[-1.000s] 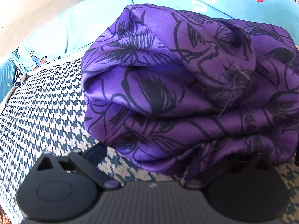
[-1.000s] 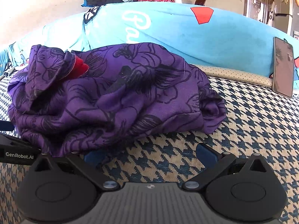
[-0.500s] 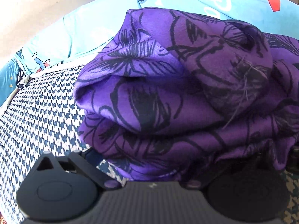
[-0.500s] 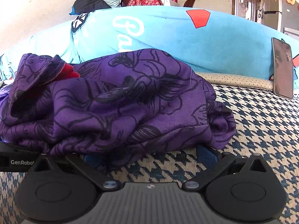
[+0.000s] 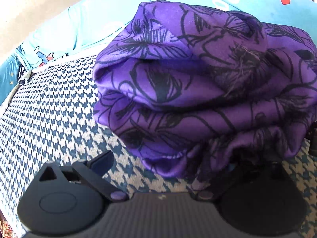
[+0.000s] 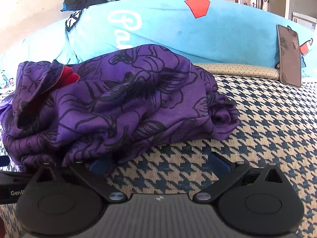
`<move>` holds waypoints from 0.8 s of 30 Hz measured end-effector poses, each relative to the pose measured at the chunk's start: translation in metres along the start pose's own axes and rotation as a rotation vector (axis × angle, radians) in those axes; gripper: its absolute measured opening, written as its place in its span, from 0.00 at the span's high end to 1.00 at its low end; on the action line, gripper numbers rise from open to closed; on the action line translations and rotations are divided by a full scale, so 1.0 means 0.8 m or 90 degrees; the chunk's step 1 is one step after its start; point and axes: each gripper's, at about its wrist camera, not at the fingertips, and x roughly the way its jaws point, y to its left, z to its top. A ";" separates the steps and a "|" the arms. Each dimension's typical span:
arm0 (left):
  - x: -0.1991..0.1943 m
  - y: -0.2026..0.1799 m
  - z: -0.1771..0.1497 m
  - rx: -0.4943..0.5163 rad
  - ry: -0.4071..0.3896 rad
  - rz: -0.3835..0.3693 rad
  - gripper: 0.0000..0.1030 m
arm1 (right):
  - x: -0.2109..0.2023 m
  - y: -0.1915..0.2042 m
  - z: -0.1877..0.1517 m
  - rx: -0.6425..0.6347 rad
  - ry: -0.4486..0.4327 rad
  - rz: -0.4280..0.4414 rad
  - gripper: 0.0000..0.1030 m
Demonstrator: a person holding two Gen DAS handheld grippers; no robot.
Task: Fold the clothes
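We see the folded purple garment (image 6: 118, 107) bundled on the houndstooth cover (image 6: 267, 129). Our right tongs (image 6: 158, 164) gape, released beside it; our left tongs (image 5: 168, 166) are half buried, state unclear.

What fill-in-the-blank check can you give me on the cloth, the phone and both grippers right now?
1. The folded cloth is ____ with black line drawings.
2. The phone leans against the ____ cushion.
3. The right gripper is ____, with bare cover between its fingers.
4. A ____ patch of fabric shows at the cloth's top left.

Missing words: purple; blue; open; red
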 end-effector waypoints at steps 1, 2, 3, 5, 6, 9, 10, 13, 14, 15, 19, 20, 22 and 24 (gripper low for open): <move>-0.004 -0.001 -0.004 -0.002 0.004 -0.003 0.00 | -0.004 -0.001 -0.001 0.008 0.005 0.002 0.00; -0.008 -0.002 -0.008 -0.004 0.008 -0.006 0.00 | -0.008 -0.002 -0.002 0.011 0.009 0.005 0.00; -0.012 -0.003 -0.012 0.000 0.008 -0.004 0.00 | -0.013 -0.002 -0.004 0.013 0.012 0.007 0.00; -0.020 -0.007 -0.020 0.008 0.006 0.001 0.00 | -0.022 0.001 -0.007 0.005 0.012 0.007 0.00; -0.024 -0.009 -0.025 0.009 0.006 0.000 0.00 | -0.027 0.003 -0.009 0.001 0.012 0.007 0.00; -0.044 -0.014 -0.045 0.005 0.009 -0.008 0.00 | -0.042 0.008 -0.018 -0.004 0.015 0.005 0.00; -0.050 -0.015 -0.051 0.003 0.010 -0.010 0.00 | -0.046 0.010 -0.021 -0.003 0.022 0.004 0.00; -0.067 -0.015 -0.067 -0.003 0.012 -0.017 0.00 | -0.059 0.018 -0.030 -0.008 0.041 0.016 0.00; -0.072 -0.013 -0.072 -0.006 0.012 -0.020 0.00 | -0.062 0.022 -0.033 -0.013 0.040 0.020 0.00; -0.074 -0.010 -0.071 -0.008 0.014 -0.023 0.00 | -0.066 0.025 -0.036 -0.020 0.040 0.021 0.00; -0.085 0.000 -0.071 -0.022 0.028 -0.054 0.00 | -0.078 0.037 -0.043 -0.076 0.035 0.012 0.00; -0.088 0.003 -0.071 -0.026 0.032 -0.067 0.00 | -0.081 0.039 -0.044 -0.091 0.033 0.009 0.00; -0.092 0.006 -0.063 -0.016 0.029 -0.085 0.00 | -0.088 0.037 -0.044 -0.097 0.026 0.003 0.00; -0.081 0.015 -0.041 0.012 0.015 -0.086 0.00 | -0.093 0.030 -0.041 -0.084 0.025 0.007 0.00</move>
